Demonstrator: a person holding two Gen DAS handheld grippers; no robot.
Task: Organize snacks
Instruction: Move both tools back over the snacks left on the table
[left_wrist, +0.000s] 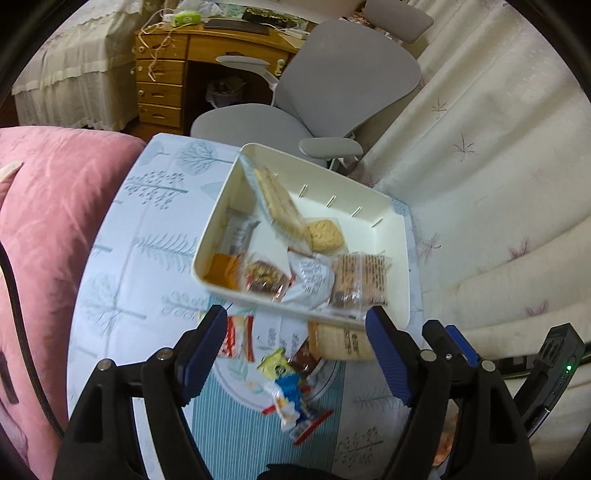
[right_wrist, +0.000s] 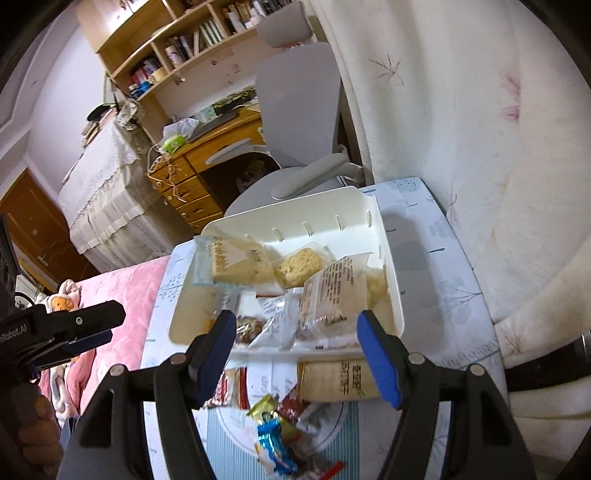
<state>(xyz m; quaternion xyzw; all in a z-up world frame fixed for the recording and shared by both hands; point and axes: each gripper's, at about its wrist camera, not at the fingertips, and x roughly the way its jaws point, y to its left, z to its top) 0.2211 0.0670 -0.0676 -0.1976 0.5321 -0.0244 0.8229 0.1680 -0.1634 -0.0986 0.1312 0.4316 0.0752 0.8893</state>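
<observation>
A white plastic bin (left_wrist: 397, 236) (right_wrist: 391, 258) sits on the patterned table and holds several wrapped snacks: biscuit packs, a round cracker (left_wrist: 325, 234), a silver packet (left_wrist: 310, 280). Loose snacks lie in front of it: a red-white packet (left_wrist: 236, 338), a beige biscuit pack (left_wrist: 338, 341) (right_wrist: 336, 380), a blue wrapper (left_wrist: 290, 397) (right_wrist: 271, 443) and small candies. My left gripper (left_wrist: 297, 350) is open and empty above the loose snacks. My right gripper (right_wrist: 297, 356) is open and empty just before the bin's near wall; it also shows in the left wrist view (left_wrist: 448, 341).
A pink quilt (left_wrist: 48, 229) lies left of the table. A grey office chair (left_wrist: 332, 85) and a wooden desk (left_wrist: 166, 74) stand behind the bin. A cream curtain (left_wrist: 498, 166) hangs on the right.
</observation>
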